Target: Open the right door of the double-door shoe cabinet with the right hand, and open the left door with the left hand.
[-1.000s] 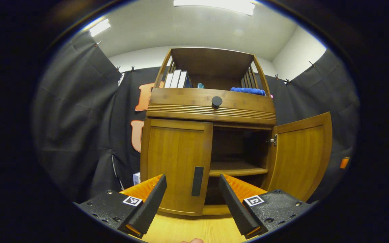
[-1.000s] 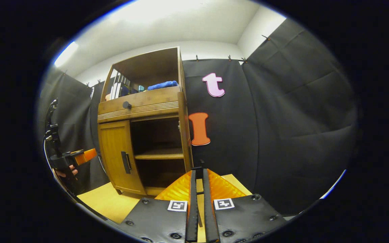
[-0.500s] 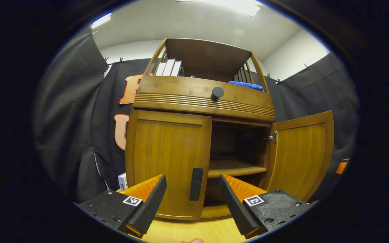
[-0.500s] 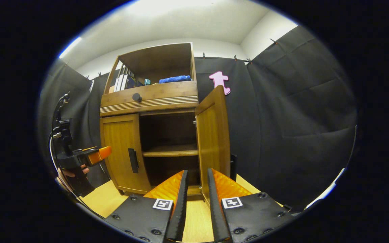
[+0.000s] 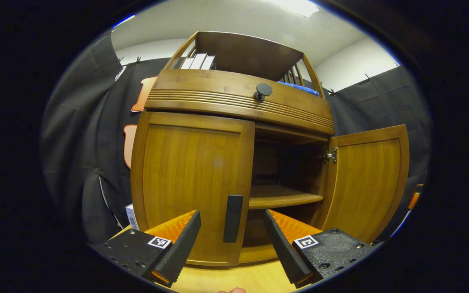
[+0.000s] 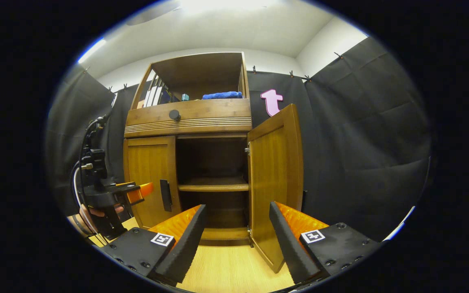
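The wooden shoe cabinet fills the left gripper view. Its left door is closed, with a dark vertical handle on its inner edge. My left gripper is open, and the handle stands between its fingers a short way ahead, untouched. The right door stands swung open, showing a shelf inside. In the right gripper view my right gripper is open and holds nothing, with the open right door just ahead to its right. There the left gripper, held by a hand, sits in front of the closed left door.
A drawer with a round dark knob runs above the doors. The open top shelf holds upright books and a blue cloth. The cabinet stands on a light wooden floor. Black cloth walls surround it, and a small white box sits at its left.
My right gripper went from shut to open and backed off as the right door swung open. My left gripper moved closer to the left door's handle.
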The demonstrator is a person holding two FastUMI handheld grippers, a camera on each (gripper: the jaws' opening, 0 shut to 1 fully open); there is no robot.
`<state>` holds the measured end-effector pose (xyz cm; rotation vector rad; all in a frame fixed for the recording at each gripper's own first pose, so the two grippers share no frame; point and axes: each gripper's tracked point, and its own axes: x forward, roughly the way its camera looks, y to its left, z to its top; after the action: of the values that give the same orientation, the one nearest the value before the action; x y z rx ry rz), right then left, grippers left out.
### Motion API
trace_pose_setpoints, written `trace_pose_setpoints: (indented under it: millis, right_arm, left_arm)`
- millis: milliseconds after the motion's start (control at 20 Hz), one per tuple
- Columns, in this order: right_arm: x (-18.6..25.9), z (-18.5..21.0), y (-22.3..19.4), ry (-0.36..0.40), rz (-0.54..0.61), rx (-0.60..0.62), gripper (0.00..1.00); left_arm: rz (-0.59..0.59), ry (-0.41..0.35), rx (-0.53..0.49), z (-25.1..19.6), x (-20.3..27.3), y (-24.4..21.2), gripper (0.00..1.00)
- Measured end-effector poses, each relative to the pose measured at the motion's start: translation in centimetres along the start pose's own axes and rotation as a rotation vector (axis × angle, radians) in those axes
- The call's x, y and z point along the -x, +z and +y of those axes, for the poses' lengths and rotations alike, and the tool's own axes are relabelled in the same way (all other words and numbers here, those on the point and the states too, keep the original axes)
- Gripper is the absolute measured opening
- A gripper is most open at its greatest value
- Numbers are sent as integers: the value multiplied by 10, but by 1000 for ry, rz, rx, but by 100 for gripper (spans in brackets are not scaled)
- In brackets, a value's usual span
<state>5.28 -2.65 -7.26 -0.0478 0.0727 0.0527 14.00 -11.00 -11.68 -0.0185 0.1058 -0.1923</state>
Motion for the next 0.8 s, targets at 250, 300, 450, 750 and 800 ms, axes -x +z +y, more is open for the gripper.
trace_pose_setpoints:
  millis: [250, 300, 450, 750, 800]
  right_arm:
    - [0, 6, 1, 18, 12, 17, 98]
    - [-2, 6, 3, 16, 14, 21, 98]
    - [2, 1, -4, 6, 32, 22, 98]
    - [4, -7, -4, -5, 39, 16, 98]
    - [4, -9, -3, -8, 36, 18, 92]
  left_arm:
    - [-9, 31, -60, -1, -52, -16, 92]
    - [-9, 44, -71, 1, -61, -18, 92]
    - [18, 72, -53, 8, -86, -37, 92]
    - [44, 103, -7, 20, -116, -49, 84]
    - [40, 109, -16, 19, -117, -48, 84]
